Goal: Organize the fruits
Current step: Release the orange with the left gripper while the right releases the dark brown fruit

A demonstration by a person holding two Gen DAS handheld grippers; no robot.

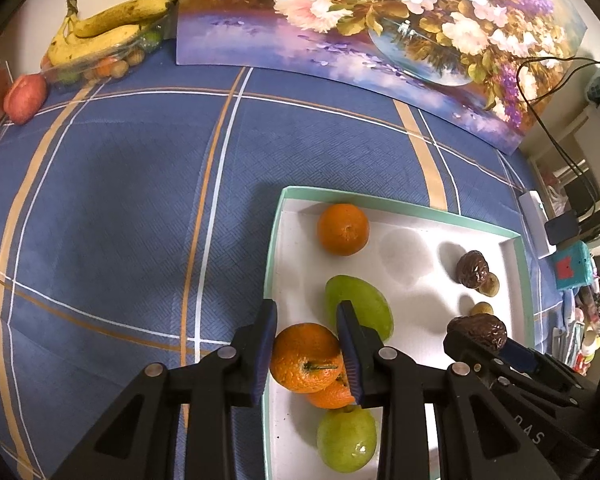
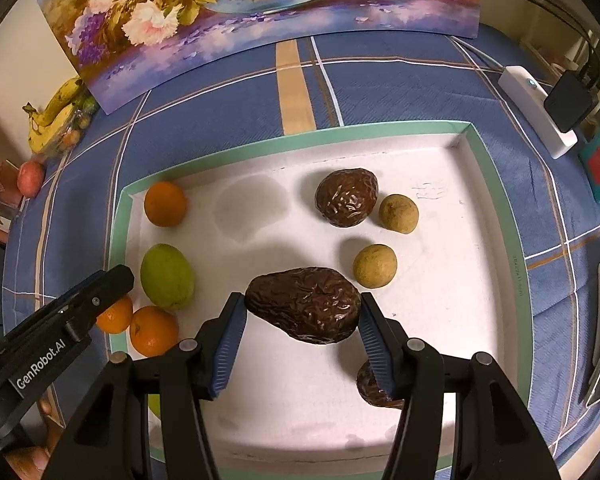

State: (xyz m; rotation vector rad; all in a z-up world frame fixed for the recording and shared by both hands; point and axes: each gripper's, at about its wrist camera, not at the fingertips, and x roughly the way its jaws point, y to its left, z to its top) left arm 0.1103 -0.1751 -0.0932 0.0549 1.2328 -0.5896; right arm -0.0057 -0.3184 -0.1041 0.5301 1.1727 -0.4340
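A white tray with a teal rim lies on the blue checked cloth. My left gripper is shut on an orange at the tray's left edge, with a second orange and a green fruit just below it. A green mango and another orange lie further up the tray. My right gripper is shut on a wrinkled dark avocado, held over the tray's middle. Another dark avocado and two small tan fruits rest beyond it.
A clear bag of bananas and a red apple sit at the far left corner. A flower painting leans along the back. A white power strip with cables lies at the right. One more dark fruit lies under my right finger.
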